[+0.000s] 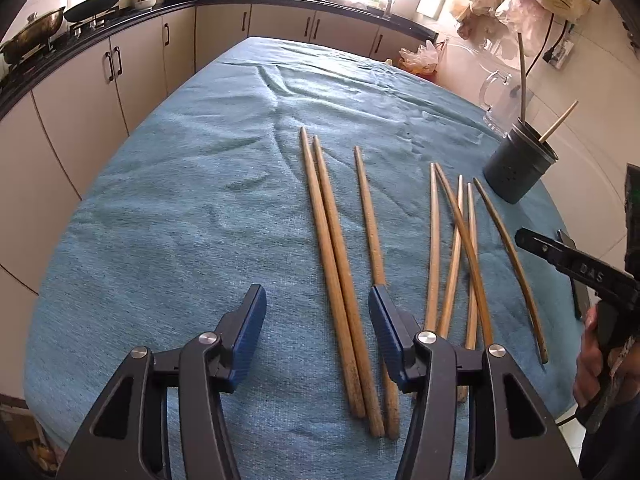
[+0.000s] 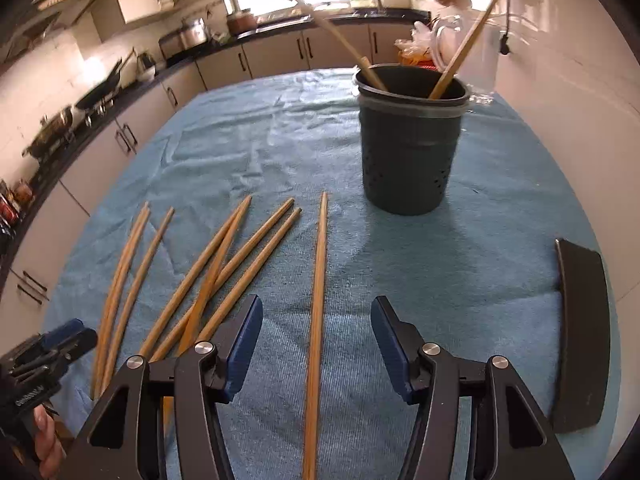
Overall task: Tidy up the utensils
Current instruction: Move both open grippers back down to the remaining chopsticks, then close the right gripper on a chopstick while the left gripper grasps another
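- My left gripper [image 1: 318, 316] hangs spread above the blue cloth [image 1: 180, 220], pinching nothing; a pair of chopsticks [image 1: 340, 292] lies between its pads, untouched, and a third stick [image 1: 370, 232] runs under the right-hand pad
- My right gripper [image 2: 316, 330] is likewise spread and empty, one lone chopstick [image 2: 318, 300] lying on the cloth between its fingers
- Only the right view shows the dark holder [image 2: 408, 152] close up, upright, with two sticks leaning inside it, and a flat black slab [image 2: 580, 336] at the cloth's right edge
- Only the left view takes in the crossed heap of four sticks [image 1: 456, 256] and, apart to its right, a curved dark one [image 1: 508, 256]; there the holder [image 1: 516, 168] stands far right beside a clear jug [image 1: 498, 96]
- Open cloth stretches left of the chopsticks and between them and the holder; cabinets and a hob line the far side
- The right gripper's arm, seen from the left view, bears raised letters that look like "DAS"
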Demonstrator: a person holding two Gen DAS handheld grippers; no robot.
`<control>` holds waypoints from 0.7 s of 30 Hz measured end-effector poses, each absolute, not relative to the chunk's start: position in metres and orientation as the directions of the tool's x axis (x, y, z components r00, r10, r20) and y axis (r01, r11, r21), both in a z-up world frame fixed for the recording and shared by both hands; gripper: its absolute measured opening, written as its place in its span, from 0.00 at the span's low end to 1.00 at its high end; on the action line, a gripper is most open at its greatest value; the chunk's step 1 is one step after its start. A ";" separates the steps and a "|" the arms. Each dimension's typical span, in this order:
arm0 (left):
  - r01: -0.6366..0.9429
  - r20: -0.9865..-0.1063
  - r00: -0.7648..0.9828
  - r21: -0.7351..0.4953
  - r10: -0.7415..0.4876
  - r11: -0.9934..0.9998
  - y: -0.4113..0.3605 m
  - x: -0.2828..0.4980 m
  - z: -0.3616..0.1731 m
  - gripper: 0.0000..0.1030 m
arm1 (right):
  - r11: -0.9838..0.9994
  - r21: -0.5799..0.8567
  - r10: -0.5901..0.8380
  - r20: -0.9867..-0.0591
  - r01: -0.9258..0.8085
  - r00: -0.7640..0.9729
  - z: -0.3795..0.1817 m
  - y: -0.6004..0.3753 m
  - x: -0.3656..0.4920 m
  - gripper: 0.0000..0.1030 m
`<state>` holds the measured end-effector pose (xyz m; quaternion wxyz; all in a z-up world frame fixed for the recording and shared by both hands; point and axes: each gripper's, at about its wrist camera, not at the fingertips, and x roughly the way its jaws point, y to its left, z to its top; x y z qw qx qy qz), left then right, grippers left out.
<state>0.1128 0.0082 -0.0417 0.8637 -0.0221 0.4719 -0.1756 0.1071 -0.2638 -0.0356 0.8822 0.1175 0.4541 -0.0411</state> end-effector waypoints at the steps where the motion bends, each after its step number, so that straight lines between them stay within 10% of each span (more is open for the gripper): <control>1: 0.280 -0.808 0.492 -0.206 -0.324 0.938 0.009 0.114 -0.042 0.50 | 0.971 0.165 0.035 -0.814 0.173 0.579 -0.036 -0.264 0.113 0.54; 4: 0.274 -0.810 0.490 -0.207 -0.321 0.939 0.011 0.116 -0.042 0.50 | 0.979 0.125 0.016 -0.839 0.164 0.544 -0.041 -0.264 0.132 0.28; 21: 0.258 -0.861 0.386 -0.243 -0.331 0.935 0.002 0.168 -0.037 0.50 | 0.948 0.263 0.142 -0.855 0.181 0.498 -0.048 -0.282 0.143 0.07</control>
